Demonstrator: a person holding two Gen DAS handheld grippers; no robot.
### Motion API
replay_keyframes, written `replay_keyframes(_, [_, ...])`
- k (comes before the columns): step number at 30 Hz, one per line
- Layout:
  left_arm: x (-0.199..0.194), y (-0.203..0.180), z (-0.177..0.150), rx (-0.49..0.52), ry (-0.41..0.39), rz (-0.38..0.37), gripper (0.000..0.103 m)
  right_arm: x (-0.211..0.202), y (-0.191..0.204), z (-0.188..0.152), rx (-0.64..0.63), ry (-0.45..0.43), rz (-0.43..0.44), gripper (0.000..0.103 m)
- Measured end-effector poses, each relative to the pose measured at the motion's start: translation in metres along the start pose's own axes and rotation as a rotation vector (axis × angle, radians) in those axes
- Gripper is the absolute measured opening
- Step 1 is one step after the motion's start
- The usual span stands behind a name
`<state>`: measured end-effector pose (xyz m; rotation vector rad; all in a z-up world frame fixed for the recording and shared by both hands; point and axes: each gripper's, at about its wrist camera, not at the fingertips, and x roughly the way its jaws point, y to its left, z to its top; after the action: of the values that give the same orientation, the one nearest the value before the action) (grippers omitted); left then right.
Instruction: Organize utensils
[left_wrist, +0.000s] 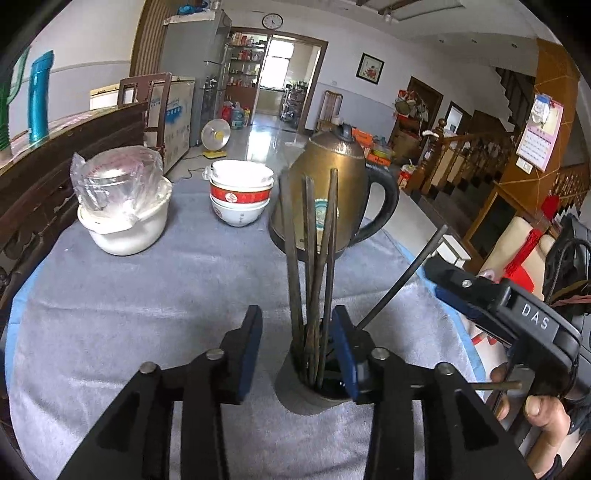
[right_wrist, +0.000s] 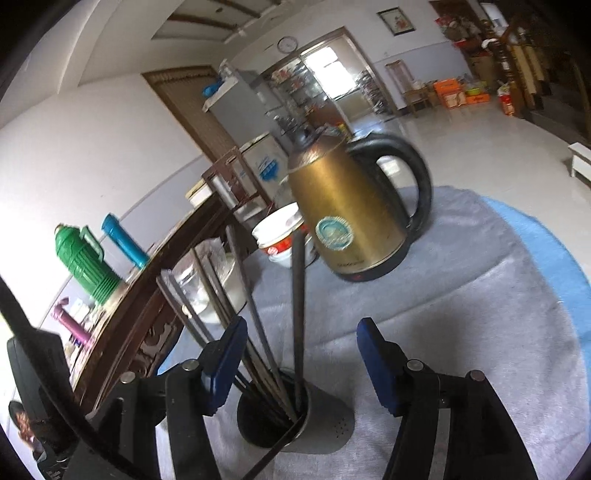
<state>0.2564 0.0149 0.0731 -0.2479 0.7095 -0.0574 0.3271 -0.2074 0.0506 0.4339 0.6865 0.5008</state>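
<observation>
While both tongs gape wide, chopsticks (left_wrist: 314, 266) stand in holder (right_wrist: 295, 424) between left tongs (left_wrist: 297, 350).

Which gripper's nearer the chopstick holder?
Too close to call. Left gripper has one finger at the chopstick holder's rim; right gripper hangs open straddling it. Neither grips it.

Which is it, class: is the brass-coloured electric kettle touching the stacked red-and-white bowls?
Apart. The left wrist view shows grey cloth between the brass-coloured electric kettle and the stacked red-and-white bowls.
</observation>
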Motion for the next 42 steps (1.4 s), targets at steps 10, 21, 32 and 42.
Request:
replay_keyframes(10, [-0.052, 0.038, -0.025, -0.056, -0.053, 0.039, 0.069, -0.080, -0.028, -0.006, 0.144, -0.195, -0.129, 0.068])
replay_keyframes(21, [-0.060, 0.085, -0.093, -0.053, 0.070, 0.151, 0.075, -0.125, -0.031, -0.094, 0.211, -0.111, -0.248, 0.082])
replay_keyframes(32, [-0.081, 0.095, -0.116, 0.009, 0.071, 0.238, 0.078, -0.115, 0.045, -0.163, -0.042, 0.021, -0.280, 0.082])
replay_keyframes(42, [-0.094, 0.088, -0.118, 0.054, 0.051, 0.276, 0.085, -0.113, 0.095, -0.181, -0.223, 0.005, -0.347, 0.085])
